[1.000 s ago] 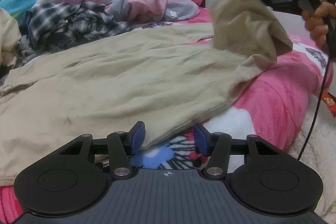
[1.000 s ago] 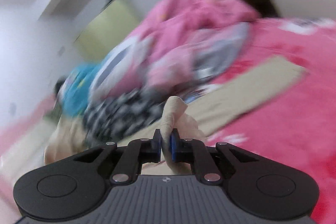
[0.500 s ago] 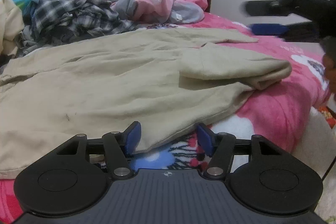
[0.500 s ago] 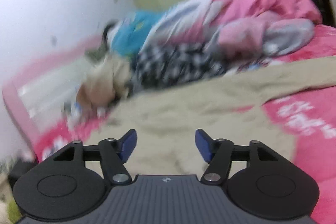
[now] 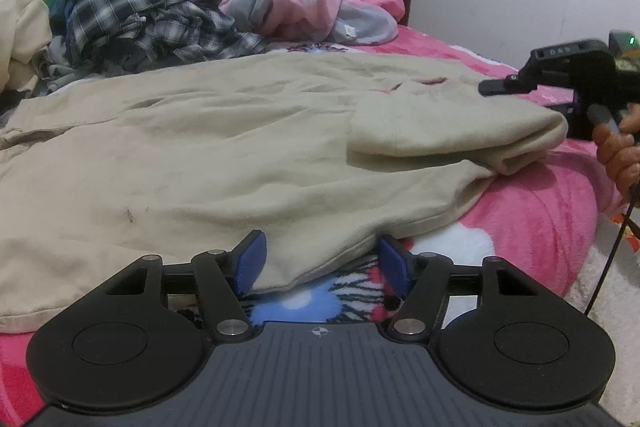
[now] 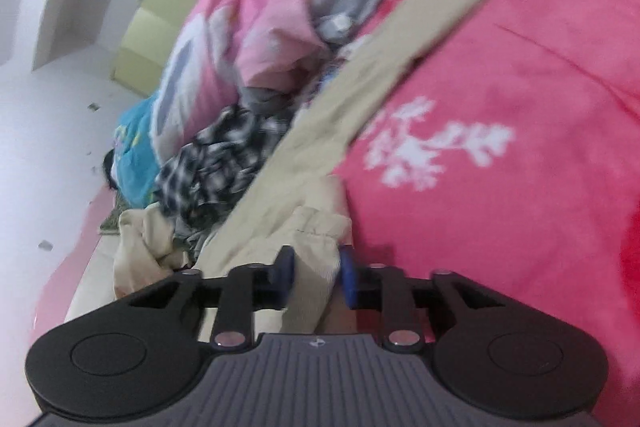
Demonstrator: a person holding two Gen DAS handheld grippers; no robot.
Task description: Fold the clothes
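Two claws [image 5: 318, 261] [image 6: 316, 273], one beige garment [image 5: 224, 147], one plaid shirt [image 5: 148, 23]

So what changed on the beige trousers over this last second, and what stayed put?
The right gripper let go of the lifted trouser leg, which dropped folded over the beige trousers. It then came down, and its jaws have just been closing around a fold there. The left gripper stayed open at the near hem; the clothes pile lies unchanged.

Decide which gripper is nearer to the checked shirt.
Neither clearly. The left gripper is at the beige garment's near hem; the right gripper holds its cuff. The checked shirt lies beyond.
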